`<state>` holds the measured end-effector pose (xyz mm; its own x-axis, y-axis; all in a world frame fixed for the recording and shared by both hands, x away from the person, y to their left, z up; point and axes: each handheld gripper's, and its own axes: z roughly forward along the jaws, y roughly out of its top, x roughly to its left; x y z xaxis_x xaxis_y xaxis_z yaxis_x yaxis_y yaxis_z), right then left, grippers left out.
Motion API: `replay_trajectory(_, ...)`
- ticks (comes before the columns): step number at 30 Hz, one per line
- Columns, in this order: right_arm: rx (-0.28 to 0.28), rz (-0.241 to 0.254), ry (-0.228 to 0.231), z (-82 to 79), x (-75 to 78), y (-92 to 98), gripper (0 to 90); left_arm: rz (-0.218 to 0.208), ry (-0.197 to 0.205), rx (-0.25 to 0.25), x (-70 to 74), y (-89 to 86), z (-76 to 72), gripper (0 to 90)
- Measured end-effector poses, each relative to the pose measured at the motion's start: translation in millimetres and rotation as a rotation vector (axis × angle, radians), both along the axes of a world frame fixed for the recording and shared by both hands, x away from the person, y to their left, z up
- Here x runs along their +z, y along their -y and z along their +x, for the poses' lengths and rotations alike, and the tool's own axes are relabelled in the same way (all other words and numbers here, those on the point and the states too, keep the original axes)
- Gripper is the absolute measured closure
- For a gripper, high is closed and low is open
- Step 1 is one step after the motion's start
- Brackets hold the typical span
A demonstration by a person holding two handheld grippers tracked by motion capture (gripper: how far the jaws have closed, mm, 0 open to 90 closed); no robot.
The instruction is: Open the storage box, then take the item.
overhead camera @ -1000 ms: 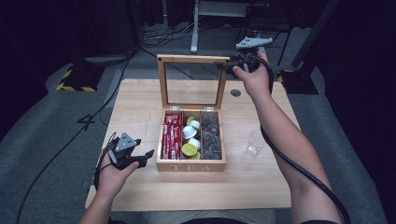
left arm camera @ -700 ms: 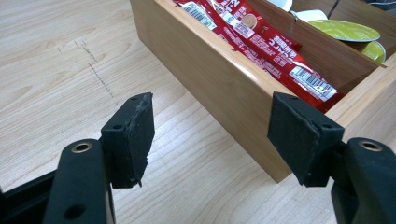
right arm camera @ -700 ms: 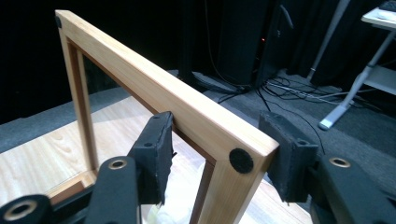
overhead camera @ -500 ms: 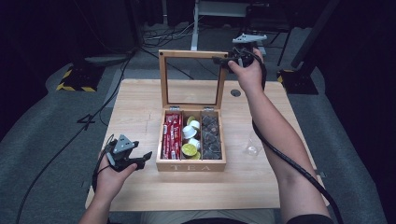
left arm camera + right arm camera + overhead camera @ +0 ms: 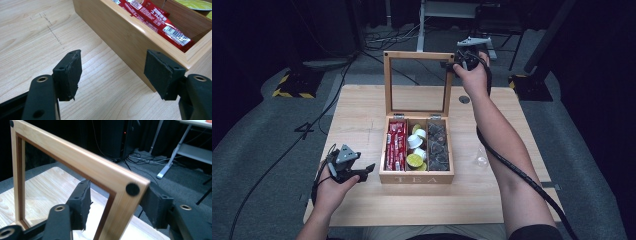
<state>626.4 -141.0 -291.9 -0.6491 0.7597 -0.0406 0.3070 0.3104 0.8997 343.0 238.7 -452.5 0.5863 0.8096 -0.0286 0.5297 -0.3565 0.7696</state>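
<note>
From my seat, the left gripper [image 5: 362,171] sat nearest, just left of the tea box [image 5: 416,177] at its front corner, jaws spread with nothing between them, only the bare table [image 5: 362,115] beneath. Inside the box I saw red packets [image 5: 396,145] in the left compartment, capsules [image 5: 416,150] in the middle one and dark pods [image 5: 438,145] in the right. Farther back, the box's lid [image 5: 416,56] stood upright. The right gripper [image 5: 460,63] straddled the lid's top right corner; its jaws had just been closing, and I couldn't tell whether the pads pressed the frame.
</note>
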Motion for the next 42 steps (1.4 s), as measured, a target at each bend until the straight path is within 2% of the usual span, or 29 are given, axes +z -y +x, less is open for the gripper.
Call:
replay_trajectory(3, 0.002, 0.022, -0.021, 2.1, -4.8, 1.2, 46.1, -0.006, -0.001, 0.003, -0.1, 0.1, 0.0, 31.4)
replay_trajectory(6, 0.004, 0.013, -0.025, 2.2, -8.1, 0.0, 46.1, -0.007, -0.001, 0.003, -0.2, 0.1, 0.1, 31.4)
replay_trajectory(10, 0.008, 0.018, -0.024, 0.6, -6.7, 0.7, 45.0, -0.003, 0.0, 0.001, -0.4, -0.2, 0.7, 31.4)
replay_trajectory(13, 0.008, 0.029, -0.021, -1.7, -4.1, 3.9, 41.1, 0.005, 0.004, -0.004, -0.3, -1.0, 1.5, 31.4)
replay_trajectory(16, 0.012, 0.059, -0.029, -6.2, -1.1, 10.6, 37.7, 0.001, 0.006, 0.004, -0.9, -2.6, 2.2, 31.9)
replay_trajectory(20, 0.018, 0.075, -0.048, -13.7, 3.6, 24.5, 35.1, -0.005, 0.001, 0.03, -1.9, -6.3, 3.7, 32.1)
replay_trajectory(24, 0.03, 0.094, -0.05, -23.2, 11.4, 38.7, 32.3, 0.018, -0.016, 0.039, -4.2, -9.7, 2.6, 32.1)
replay_trajectory(29, 0.073, 0.093, -0.044, -41.9, 20.4, 54.7, 31.4, 0.008, -0.013, 0.054, -2.8, -12.7, 0.9, 32.6)
replay_trajectory(33, 0.129, 0.094, -0.043, -61.5, 23.2, 64.5, 31.4, 0.007, -0.031, 0.036, -2.6, -9.4, -1.1, 32.4)
replay_trajectory(36, 0.175, 0.104, -0.041, -81.5, 21.2, 71.6, 31.5, 0.001, -0.039, 0.013, -0.8, -6.4, -3.0, 32.3)
replay_trajectory(37, 0.175, 0.104, -0.041, -81.5, 21.2, 71.6, 31.5, 0.001, -0.039, 0.013, -0.8, -6.4, -3.0, 32.3)
replay_trajectory(38, 0.199, 0.116, -0.046, -92.8, 18.5, 76.2, 31.4, 0.0, -0.034, 0.012, -0.7, -5.9, -3.1, 32.3)
replay_trajectory(39, 0.208, 0.118, -0.046, -97.0, 17.3, 78.3, 31.4, -0.003, -0.035, 0.013, -0.7, -5.3, -3.4, 32.3)
replay_trajectory(42, 0.23, 0.116, -0.059, -112.2, 13.1, 83.4, 31.2, 0.016, -0.036, 0.007, -1.6, -4.1, -3.7, 32.1)
